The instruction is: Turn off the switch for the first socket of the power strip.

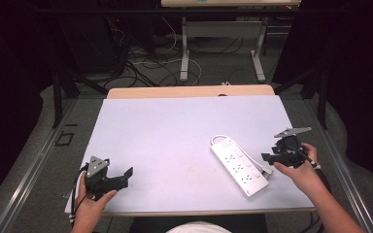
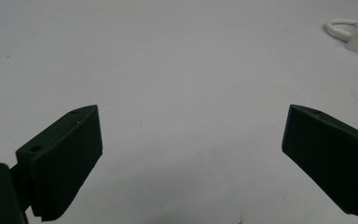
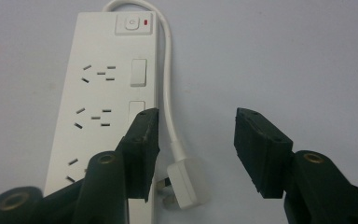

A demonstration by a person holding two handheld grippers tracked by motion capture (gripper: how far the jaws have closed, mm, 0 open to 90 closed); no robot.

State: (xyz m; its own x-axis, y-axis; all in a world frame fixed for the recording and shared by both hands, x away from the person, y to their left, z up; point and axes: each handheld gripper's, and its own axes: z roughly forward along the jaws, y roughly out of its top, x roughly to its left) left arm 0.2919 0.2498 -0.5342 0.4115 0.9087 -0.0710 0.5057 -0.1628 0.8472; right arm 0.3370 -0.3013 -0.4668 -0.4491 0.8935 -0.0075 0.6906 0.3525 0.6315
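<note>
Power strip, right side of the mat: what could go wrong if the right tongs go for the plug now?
1. The plug lies tight against the power strip, so a tong may catch the strip's edge and drag it.
2. The cable loops along the strip; pulling the plug could swing the whole strip.
3. The right tongs are open, one jaw already above the strip.

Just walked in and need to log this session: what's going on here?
A person sits at a table holding tongs in each hand. The right tongs are open, poised over the plug lying beside a white power strip. The left tongs are open too, over bare table surface well away from the strip. Nothing is gripped.
</note>
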